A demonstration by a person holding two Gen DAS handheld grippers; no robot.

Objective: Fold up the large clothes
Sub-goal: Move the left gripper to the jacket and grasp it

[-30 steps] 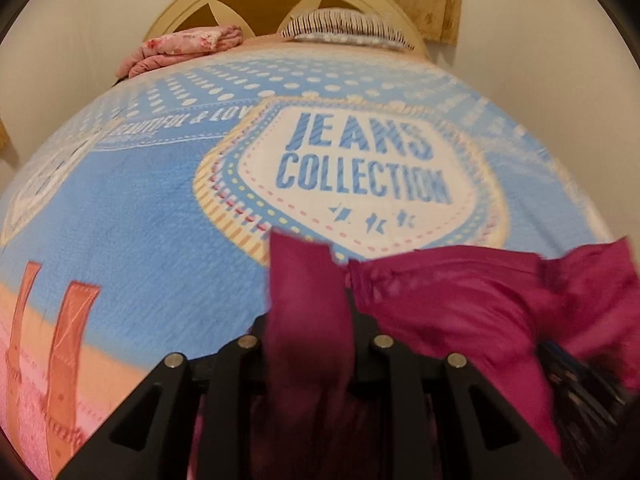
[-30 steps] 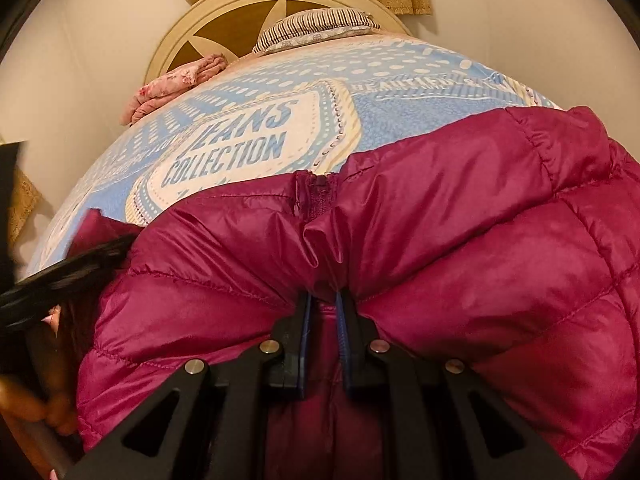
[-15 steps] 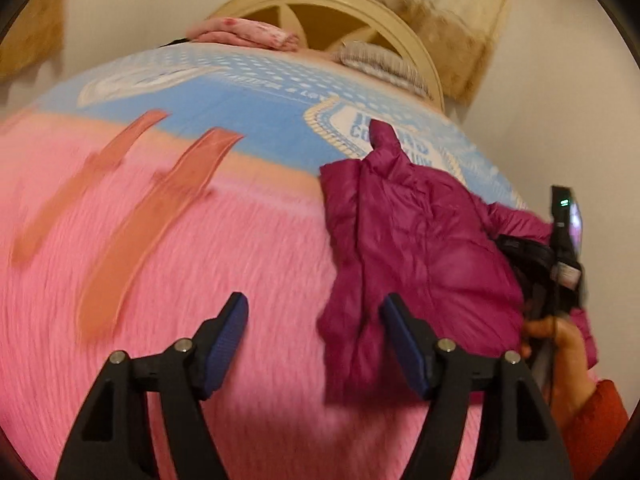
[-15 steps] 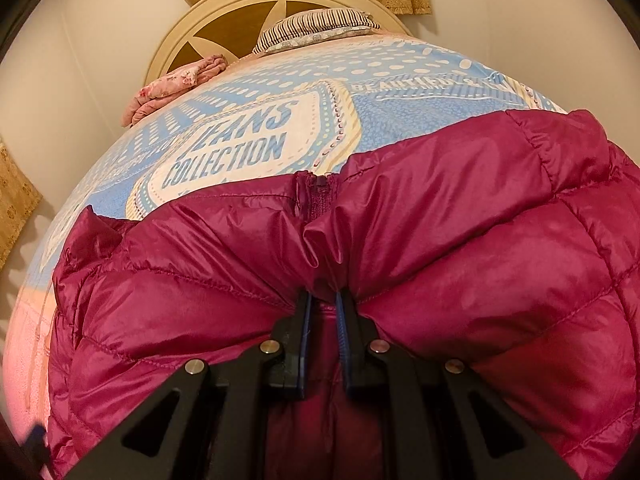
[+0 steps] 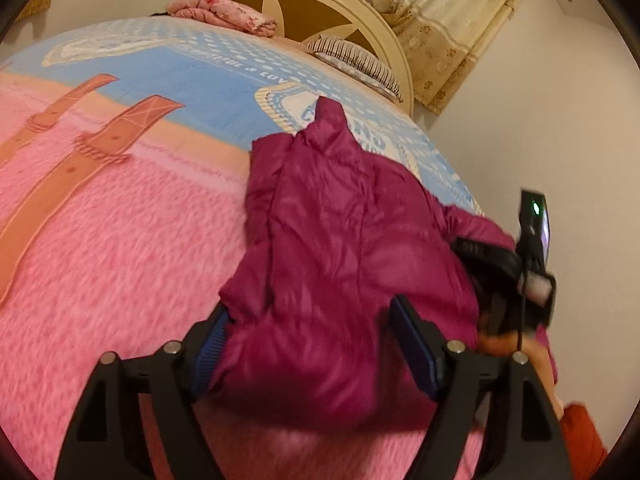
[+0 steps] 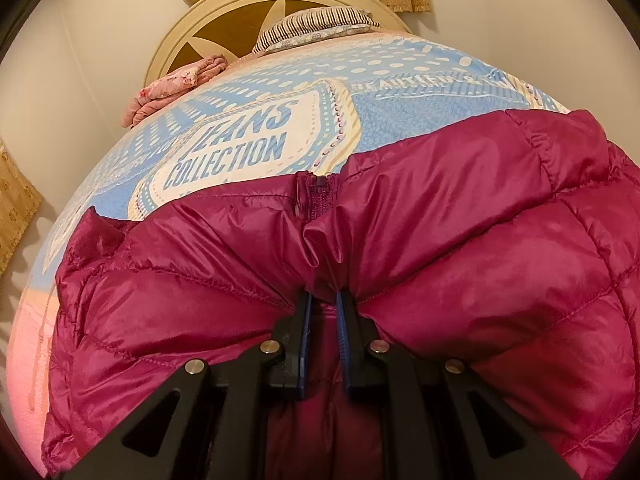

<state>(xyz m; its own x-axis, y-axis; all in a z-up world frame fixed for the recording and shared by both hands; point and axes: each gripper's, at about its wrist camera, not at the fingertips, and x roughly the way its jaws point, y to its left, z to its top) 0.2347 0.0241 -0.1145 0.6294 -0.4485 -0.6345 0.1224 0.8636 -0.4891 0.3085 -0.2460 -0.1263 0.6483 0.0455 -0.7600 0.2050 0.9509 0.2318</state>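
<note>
A magenta puffer jacket (image 5: 340,260) lies on the bed, across the pink and blue parts of the blanket. My left gripper (image 5: 312,312) hovers at its near end, jaws opening. The jacket's puffy edge bulges between the blue pads; the left pad (image 5: 212,340) is half hidden behind it and no squeeze shows. In the right wrist view my right gripper (image 6: 322,300) is shut on a pinch of the jacket (image 6: 460,260) just below the zipper end (image 6: 316,196). The left view shows that right gripper (image 5: 500,268) at the jacket's far right, with a hand (image 5: 504,344) on it.
The blanket (image 5: 120,260) is pink near me and blue with a "JEANS COLLECTION" print farther off. A folded pink cloth (image 5: 224,12) and a striped pillow (image 5: 356,60) lie against the cream headboard (image 5: 320,4). A wall and a curtain (image 5: 440,32) stand to the right.
My left gripper let go of the jacket fabric, opened wide and swung around over the pink part; it now faces the jacket's near end. The right gripper kept its grip and did not move.
</note>
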